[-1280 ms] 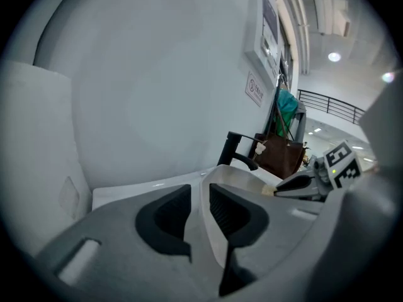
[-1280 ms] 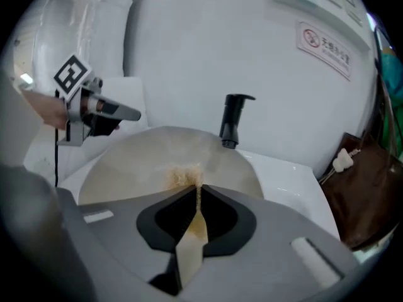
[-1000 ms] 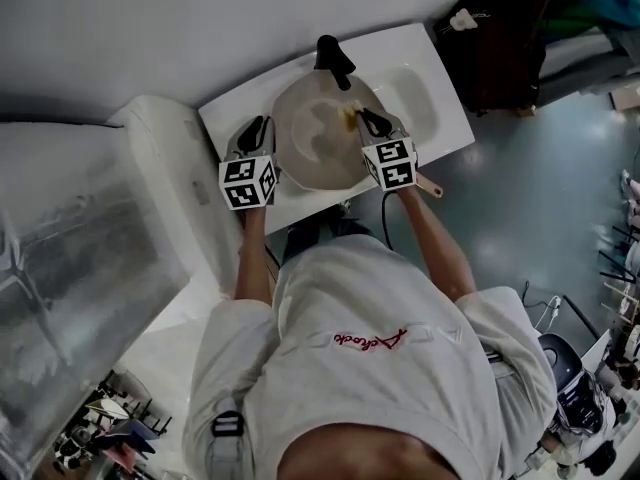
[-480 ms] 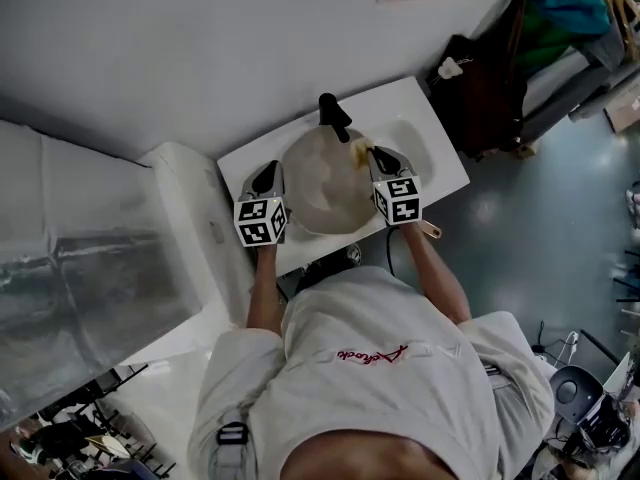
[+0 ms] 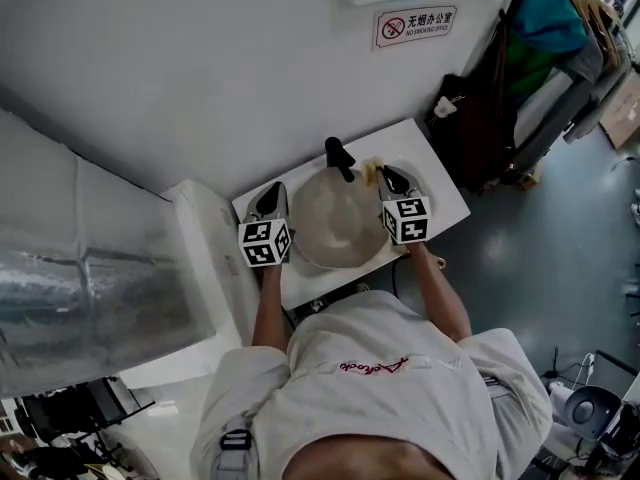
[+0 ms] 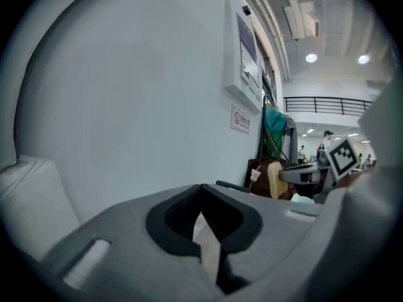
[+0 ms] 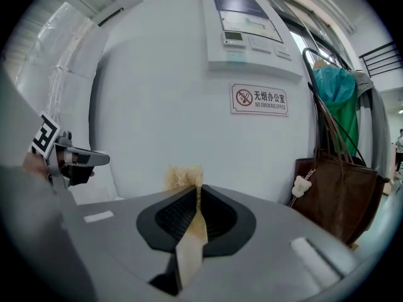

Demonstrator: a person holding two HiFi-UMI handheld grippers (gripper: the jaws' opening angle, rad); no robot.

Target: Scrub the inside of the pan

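Observation:
A round beige pan with a black handle sits on the white table. My left gripper stands just off the pan's left rim with its jaws together; only a pale sliver shows between them. I cannot tell whether it touches the rim. My right gripper is shut on a yellow sponge, held at the pan's far right rim beside the handle. The left gripper view also catches the sponge across the pan.
A white boxy unit adjoins the table's left side, with a plastic-wrapped bulk beyond it. A brown bag hangs right of the table. The wall with a no-smoking sign rises directly behind.
The right gripper has carried the sponge from inside the pan out to its far right rim. The head camera has pulled back, so more wall shows. The left gripper stays at the left rim.

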